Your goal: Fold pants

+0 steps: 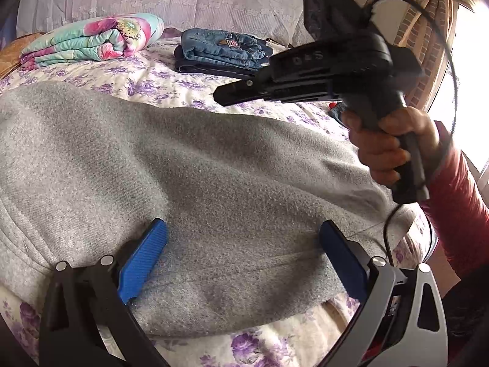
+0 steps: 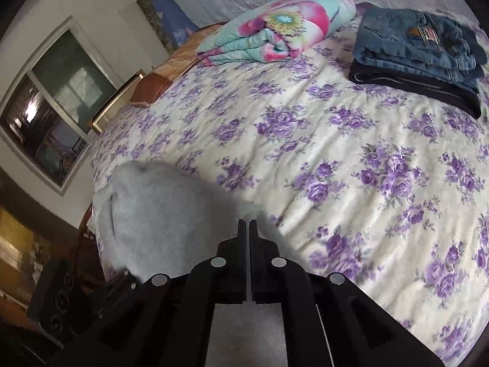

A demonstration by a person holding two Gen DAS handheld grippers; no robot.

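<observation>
Grey fleece pants [image 1: 189,183] lie spread on the floral bedsheet and fill most of the left wrist view. My left gripper [image 1: 243,235] is open, its blue pads [image 1: 143,260] resting wide apart on the grey cloth near its front edge. My right gripper [image 1: 226,94] is held in a hand above the pants' right part; in its own view [image 2: 247,223] the black jaws are shut together with nothing between them. The grey pants [image 2: 159,214] show at the lower left of that view.
A folded stack of blue jeans on dark pants [image 1: 220,52] [image 2: 418,58] lies at the far side of the bed. A rolled floral quilt [image 1: 91,39] [image 2: 275,27] lies to its left. The floral bedsheet [image 2: 336,153] stretches between them. A window [image 2: 55,107] is beyond the bed's left edge.
</observation>
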